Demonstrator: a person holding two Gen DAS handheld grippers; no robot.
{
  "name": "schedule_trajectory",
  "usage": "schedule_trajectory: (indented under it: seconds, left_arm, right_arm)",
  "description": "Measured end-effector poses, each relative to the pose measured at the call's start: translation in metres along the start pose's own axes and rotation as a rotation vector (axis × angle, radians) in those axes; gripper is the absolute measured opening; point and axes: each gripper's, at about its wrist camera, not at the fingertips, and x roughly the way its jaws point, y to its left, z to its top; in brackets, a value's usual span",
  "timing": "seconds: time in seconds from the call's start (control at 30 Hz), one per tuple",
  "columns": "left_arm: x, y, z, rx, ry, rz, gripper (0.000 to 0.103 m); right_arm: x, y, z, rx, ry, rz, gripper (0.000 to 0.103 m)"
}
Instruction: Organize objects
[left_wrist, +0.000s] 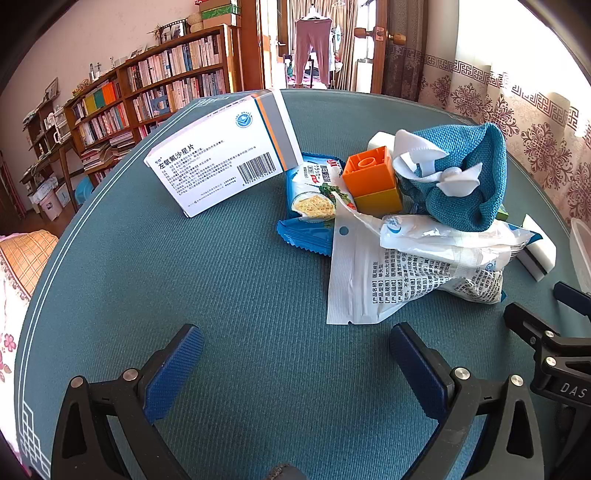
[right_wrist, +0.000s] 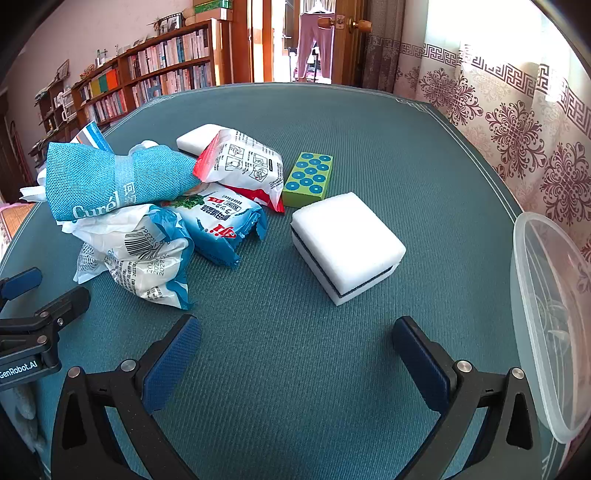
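A pile of objects lies on the teal table. In the left wrist view: a white medicine box (left_wrist: 218, 155), a blue cracker packet (left_wrist: 314, 206), an orange and yellow block (left_wrist: 371, 181), a blue cloth (left_wrist: 458, 177), a white plastic bag (left_wrist: 399, 269). My left gripper (left_wrist: 295, 354) is open and empty, short of the bag. In the right wrist view: a white sponge (right_wrist: 345, 243), a green dotted block (right_wrist: 308, 181), a red-white packet (right_wrist: 243, 166), the blue cloth (right_wrist: 110, 181), the cracker packet (right_wrist: 221, 225). My right gripper (right_wrist: 295, 350) is open and empty, just short of the sponge.
A clear plastic container (right_wrist: 546, 317) stands at the table's right edge. A second white sponge (right_wrist: 201, 136) lies behind the pile. The other gripper shows at the left edge (right_wrist: 33, 325). Bookshelves (left_wrist: 147, 96) and a curtain (right_wrist: 498, 122) surround the table.
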Motion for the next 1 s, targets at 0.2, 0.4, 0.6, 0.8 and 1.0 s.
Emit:
schedule_trajectory:
  seconds: [0.2,0.4,0.6,0.8,1.0]
  left_arm:
    - [0.000,0.000,0.000,0.000,0.000,0.000,0.103]
    - [0.000,0.000,0.000,0.000,0.001,0.000,0.103]
    - [0.001,-0.001,0.000,0.010,0.013,-0.010,0.103]
    - [-0.004,0.002,-0.003,0.032,0.012,-0.037,0.103]
    - [-0.009,0.019,-0.002,-0.021,-0.005,-0.126,0.103]
  right_arm:
    - [-0.001,-0.001,-0.001,0.004,-0.001,0.009,0.103]
    - [-0.003,-0.005,-0.001,-0.045,0.002,0.050,0.103]
    - [-0.004,-0.003,-0.002,-0.096,0.014,0.086,0.103]
    - [-0.004,-0.003,-0.003,-0.097,0.014,0.085,0.103]
    - [-0.004,-0.003,-0.003,-0.097,0.012,0.084,0.103]
